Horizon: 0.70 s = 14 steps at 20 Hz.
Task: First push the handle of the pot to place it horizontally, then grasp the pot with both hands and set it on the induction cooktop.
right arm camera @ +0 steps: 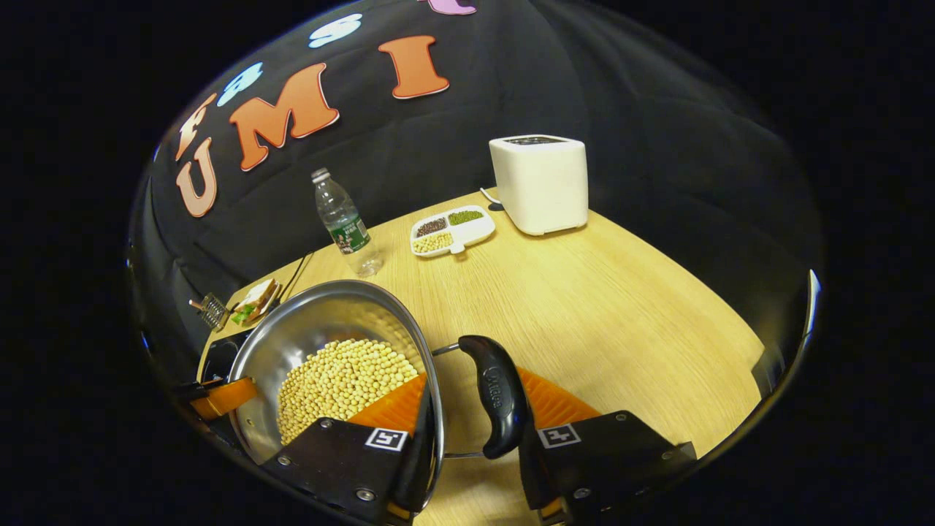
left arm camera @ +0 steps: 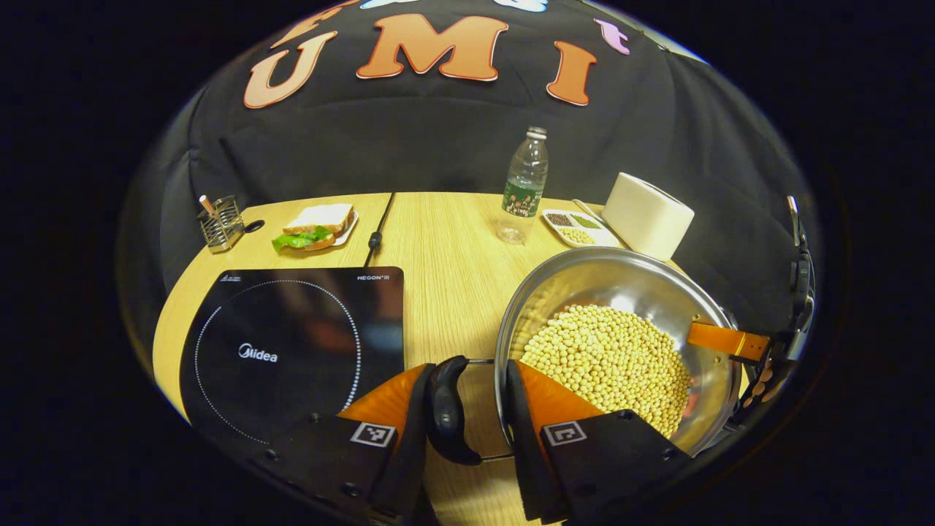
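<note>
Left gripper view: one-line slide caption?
Left gripper straddles the handle and rim of the bean-filled pot, cooktop alongside.

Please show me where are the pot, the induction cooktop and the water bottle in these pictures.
pot (left arm camera: 584, 281): left gripper view, bare inner steel wall above the beans.
induction cooktop (left arm camera: 292, 343): left gripper view, middle of its black glass top.
water bottle (right arm camera: 343, 223): right gripper view, on its label.

Your round polished steel pot (left arm camera: 621, 292) shines like a mirror inside, with a smooth glossy black plastic handle (right arm camera: 493, 394). The flat black induction cooktop (left arm camera: 292, 343) is reflective glass. Under them lies a matt light wood-grain surface (right arm camera: 584, 307); the clear bottle (left arm camera: 524, 183) looks plastic.
</note>
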{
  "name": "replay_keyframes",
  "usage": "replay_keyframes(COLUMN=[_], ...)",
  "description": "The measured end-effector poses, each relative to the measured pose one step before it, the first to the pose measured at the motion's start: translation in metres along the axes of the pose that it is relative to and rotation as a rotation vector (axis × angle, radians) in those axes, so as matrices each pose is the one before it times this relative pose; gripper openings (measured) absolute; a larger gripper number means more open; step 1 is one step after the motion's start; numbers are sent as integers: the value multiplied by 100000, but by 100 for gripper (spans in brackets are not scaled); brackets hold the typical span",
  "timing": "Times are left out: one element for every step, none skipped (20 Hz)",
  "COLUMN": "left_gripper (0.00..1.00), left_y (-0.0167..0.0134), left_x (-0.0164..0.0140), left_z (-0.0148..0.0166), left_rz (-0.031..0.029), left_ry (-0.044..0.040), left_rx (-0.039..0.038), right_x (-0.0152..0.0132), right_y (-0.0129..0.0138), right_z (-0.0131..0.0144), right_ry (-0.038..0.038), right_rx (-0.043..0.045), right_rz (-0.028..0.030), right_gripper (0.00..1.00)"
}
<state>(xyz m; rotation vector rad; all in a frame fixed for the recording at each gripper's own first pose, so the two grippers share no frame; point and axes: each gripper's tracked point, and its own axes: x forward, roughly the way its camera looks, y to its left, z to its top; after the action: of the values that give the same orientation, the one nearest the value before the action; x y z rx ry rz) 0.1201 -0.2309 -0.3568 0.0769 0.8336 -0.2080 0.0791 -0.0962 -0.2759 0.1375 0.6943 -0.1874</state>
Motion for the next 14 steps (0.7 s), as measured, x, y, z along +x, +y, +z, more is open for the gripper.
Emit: replay_keyframes(left_gripper=[60, 59, 59, 59, 59, 59, 58, 59, 59, 59, 59, 59, 59, 59], left_y=[391, 413, 462, 650, 709, 836, 917, 931, 958, 1097, 1160, 1036, 1146, 1273], left_x=[-675, -1006, -919, -865, -835, -753, -831, -848, -668, -805, -734, -615, -520, -355], left_z=[691, 501, 566, 522, 584, 442, 509, 433, 432, 271, 307, 150, 256, 145], left_rz=[138, 224, 334, 418, 563, 707, 831, 1095, 905, 1286, 1201, 1181, 1068, 1182], left_ry=[-1694, -1208, -1218, -835, -888, -948, -980, -994, -717, -766, -452, -352, -232, 54], left_rx=[41, 64, -431, -683, -798, -469, -269, -110, -329, -451, 133, -284, -652, -830], right_x=[-744, -625, -576, -642, -505, -492, -330, -316, -218, -298, -135, -97, -26, -19], right_y=[567, 715, 779, 740, 987, 947, 1073, 1207, 1012, 1261, 1054, 1171, 1306, 1119], right_z=[513, 503, 466, 421, 424, 272, 310, 317, 143, 164, 12, 29, -130, -110], right_ry=[-1113, -1242, -1120, -1002, -753, -698, -444, -287, -365, -330, 31, 1, 234, 150], right_rx=[-366, -550, -401, -377, -499, -523, -192, -240, -323, -404, -418, -147, -576, -320], right_rz=[617, 780, 899, 1099, 1149, 1279, 1329, 1426, 1400, 1484, 1281, 1440, 1745, 1505], right_gripper=[50, 50, 50, 50, 50, 50, 50, 50, 50, 50, 50, 50, 50, 50])
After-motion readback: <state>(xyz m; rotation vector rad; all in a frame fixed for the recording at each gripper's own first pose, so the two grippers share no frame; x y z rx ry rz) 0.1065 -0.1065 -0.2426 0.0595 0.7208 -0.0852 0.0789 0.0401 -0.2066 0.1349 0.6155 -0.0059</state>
